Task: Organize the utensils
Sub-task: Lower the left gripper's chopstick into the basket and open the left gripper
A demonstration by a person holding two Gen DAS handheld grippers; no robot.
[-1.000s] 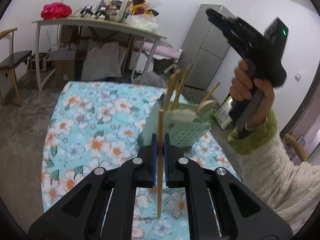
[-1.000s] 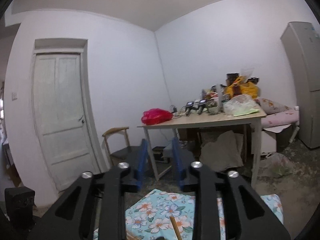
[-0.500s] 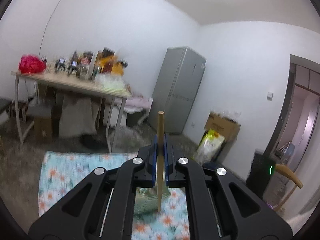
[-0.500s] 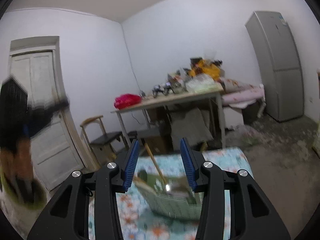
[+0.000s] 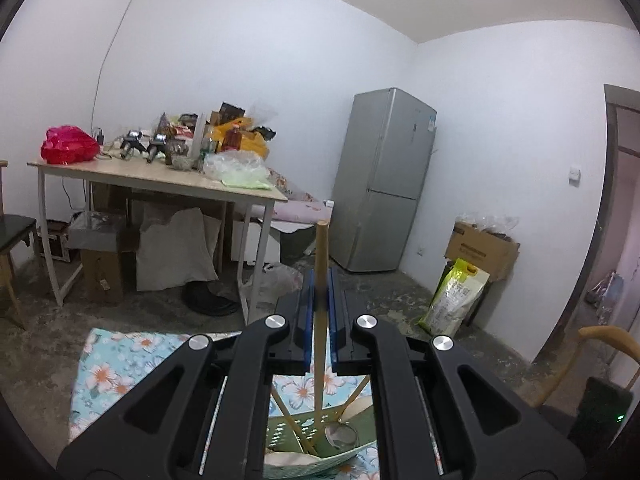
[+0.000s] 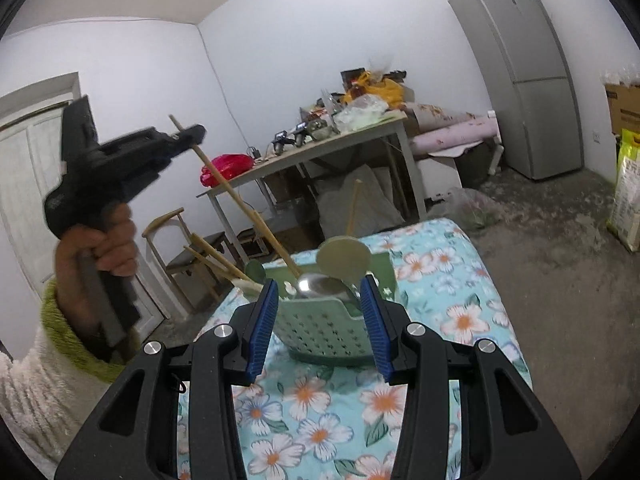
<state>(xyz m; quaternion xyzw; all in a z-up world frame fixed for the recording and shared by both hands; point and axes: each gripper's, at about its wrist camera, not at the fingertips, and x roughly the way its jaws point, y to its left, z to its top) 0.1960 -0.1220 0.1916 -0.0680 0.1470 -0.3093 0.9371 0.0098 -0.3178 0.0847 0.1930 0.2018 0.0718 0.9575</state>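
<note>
Left wrist: tool (image 5: pixel 320 320) around chopstick (image 5: pixel 320 344).

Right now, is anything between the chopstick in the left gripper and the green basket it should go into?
Nothing visible blocks it. The left gripper is shut on the chopstick, whose lower end already reaches the green basket among other utensils. The right gripper is open in front of the basket.

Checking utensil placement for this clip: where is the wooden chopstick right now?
The wooden chopstick is clamped upright in the left gripper, its lower end over the green perforated basket on the floral tablecloth.
</note>
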